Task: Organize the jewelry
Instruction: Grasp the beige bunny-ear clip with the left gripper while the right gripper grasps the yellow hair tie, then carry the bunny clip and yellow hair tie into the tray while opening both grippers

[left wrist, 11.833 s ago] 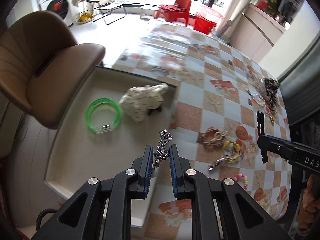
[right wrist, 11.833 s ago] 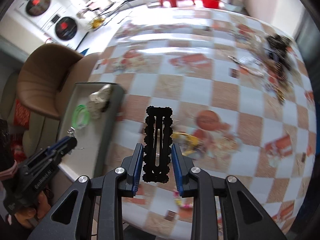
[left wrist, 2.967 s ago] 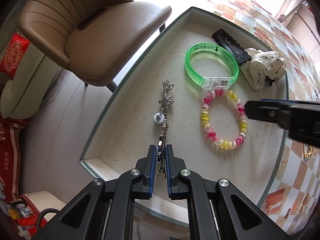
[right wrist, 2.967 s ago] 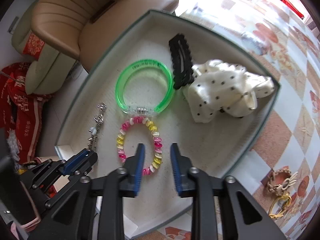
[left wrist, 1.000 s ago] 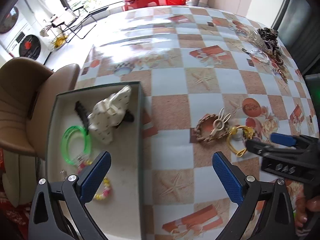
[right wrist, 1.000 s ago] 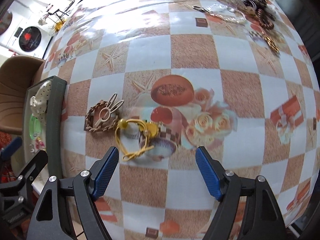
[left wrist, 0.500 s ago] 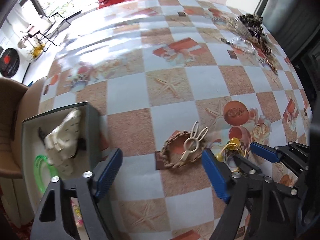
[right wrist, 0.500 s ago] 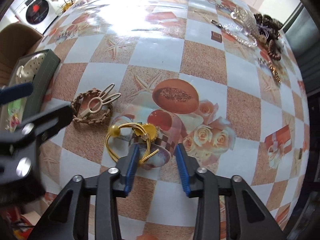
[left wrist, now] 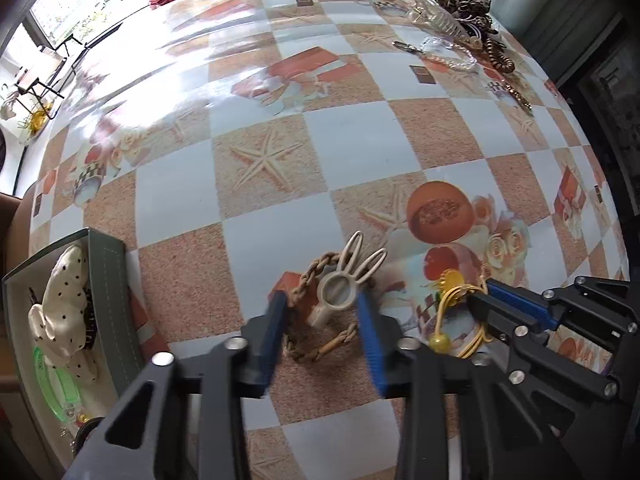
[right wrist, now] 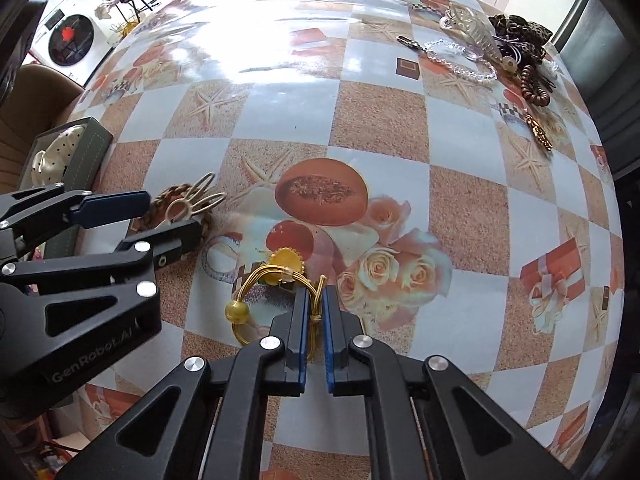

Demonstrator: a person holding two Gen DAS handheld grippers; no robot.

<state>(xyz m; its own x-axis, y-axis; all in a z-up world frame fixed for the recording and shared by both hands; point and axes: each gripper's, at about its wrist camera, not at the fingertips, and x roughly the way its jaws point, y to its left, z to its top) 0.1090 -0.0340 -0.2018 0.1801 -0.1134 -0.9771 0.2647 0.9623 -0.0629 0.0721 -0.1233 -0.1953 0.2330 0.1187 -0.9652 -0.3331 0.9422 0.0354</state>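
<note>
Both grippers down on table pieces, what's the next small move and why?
Probably finish closing the left gripper, then lift both. Its jaws have just been closing and straddle the braided bracelet with the bunny clip, though blur hides whether the pads touch it. The right gripper is already shut on the gold bracelet, and the tray sits to the left.

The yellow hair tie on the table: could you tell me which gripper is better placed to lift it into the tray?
The right gripper: its pads are already shut on the yellow hair tie. The left gripper, whose jaws have just been closing, straddles the braided bracelet instead.
</note>
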